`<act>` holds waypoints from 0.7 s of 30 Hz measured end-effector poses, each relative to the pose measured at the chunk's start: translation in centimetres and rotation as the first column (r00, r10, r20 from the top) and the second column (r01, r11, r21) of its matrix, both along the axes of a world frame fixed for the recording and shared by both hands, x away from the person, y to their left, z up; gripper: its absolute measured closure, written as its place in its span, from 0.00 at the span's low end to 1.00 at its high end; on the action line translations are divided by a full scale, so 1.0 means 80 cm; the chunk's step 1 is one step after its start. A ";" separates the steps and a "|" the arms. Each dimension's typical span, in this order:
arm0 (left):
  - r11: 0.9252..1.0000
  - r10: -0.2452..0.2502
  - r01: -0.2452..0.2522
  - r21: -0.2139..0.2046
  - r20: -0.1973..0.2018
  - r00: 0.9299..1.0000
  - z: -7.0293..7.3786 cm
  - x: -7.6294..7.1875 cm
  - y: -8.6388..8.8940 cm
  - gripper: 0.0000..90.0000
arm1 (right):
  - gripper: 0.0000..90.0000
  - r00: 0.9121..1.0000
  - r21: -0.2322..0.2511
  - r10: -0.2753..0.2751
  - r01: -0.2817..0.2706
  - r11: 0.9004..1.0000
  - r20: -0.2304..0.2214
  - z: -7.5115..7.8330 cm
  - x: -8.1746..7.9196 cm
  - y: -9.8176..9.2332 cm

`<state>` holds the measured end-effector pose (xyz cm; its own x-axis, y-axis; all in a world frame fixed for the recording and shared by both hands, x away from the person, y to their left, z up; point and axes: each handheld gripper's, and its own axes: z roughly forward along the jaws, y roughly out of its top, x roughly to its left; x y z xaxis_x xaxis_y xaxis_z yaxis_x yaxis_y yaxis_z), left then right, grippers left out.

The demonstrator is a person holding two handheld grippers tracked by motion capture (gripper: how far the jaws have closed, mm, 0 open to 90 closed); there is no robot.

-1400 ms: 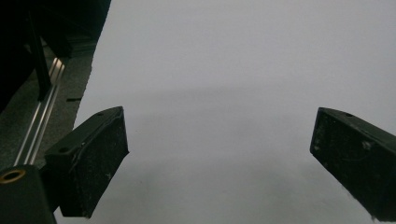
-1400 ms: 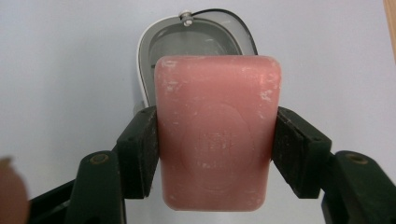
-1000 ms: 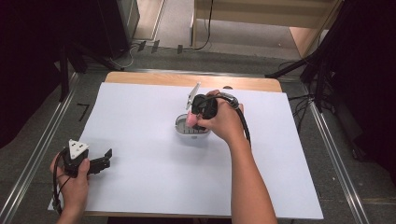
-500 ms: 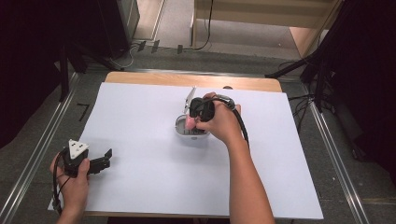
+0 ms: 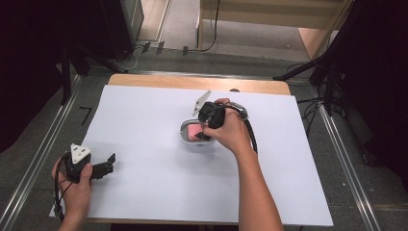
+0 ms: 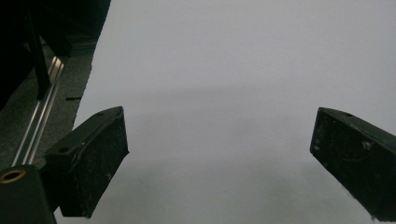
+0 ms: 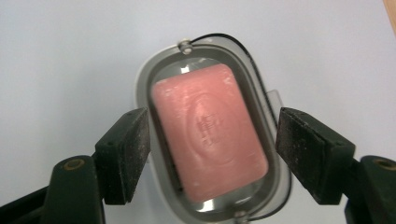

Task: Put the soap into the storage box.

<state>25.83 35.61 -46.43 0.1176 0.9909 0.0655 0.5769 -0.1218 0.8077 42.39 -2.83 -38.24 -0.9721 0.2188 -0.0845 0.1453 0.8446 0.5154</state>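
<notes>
Two grippers: right gripper (image 7: pixel 212 144) hangs over one clear soap dish (image 7: pixel 144 93) mid-desk (image 5: pixel 144 192), jaws spread wide either side of it, not touching. One pink soap bar (image 7: pixel 208 128) lies inside the dish. Left gripper (image 6: pixel 219 154) at the desk's near-left corner, jaws wide apart, holding nothing.

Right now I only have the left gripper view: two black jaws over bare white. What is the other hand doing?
Observer: The right gripper is held over a small clear case near the table's middle.
Operator: Anything in the case?
Observer: A pink soap bar, lying flat inside it.
Operator: Has it gripped the case?
Observer: In the right gripper view its jaws stand open on either side of the case, apart from it.
Operator: And where is my left gripper on the table?
Observer: The left gripper is near the front-left corner of the white sheet, far from the case.
</notes>
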 end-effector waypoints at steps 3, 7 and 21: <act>1.000 0.004 -0.004 0.004 -0.001 1.000 0.000 0.000 -0.001 0.05 | 0.25 0.998 0.053 -0.065 0.065 0.996 -0.005 -0.007 -0.009 -0.015; 1.000 0.003 -0.003 0.008 0.001 1.000 0.000 0.000 -0.001 0.05 | 0.22 0.985 0.108 -0.172 0.175 0.979 -0.035 -0.018 -0.027 -0.040; 1.000 0.003 -0.003 0.013 0.003 1.000 0.000 -0.001 -0.002 0.05 | 0.00 0.908 0.288 -0.419 0.408 0.867 -0.024 -0.053 -0.079 -0.125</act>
<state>25.79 35.43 -46.45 0.1144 0.9903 0.0789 0.5748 -0.1308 0.8078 36.05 -12.83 -42.51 -0.7847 0.6199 0.0055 0.4249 0.5313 0.7329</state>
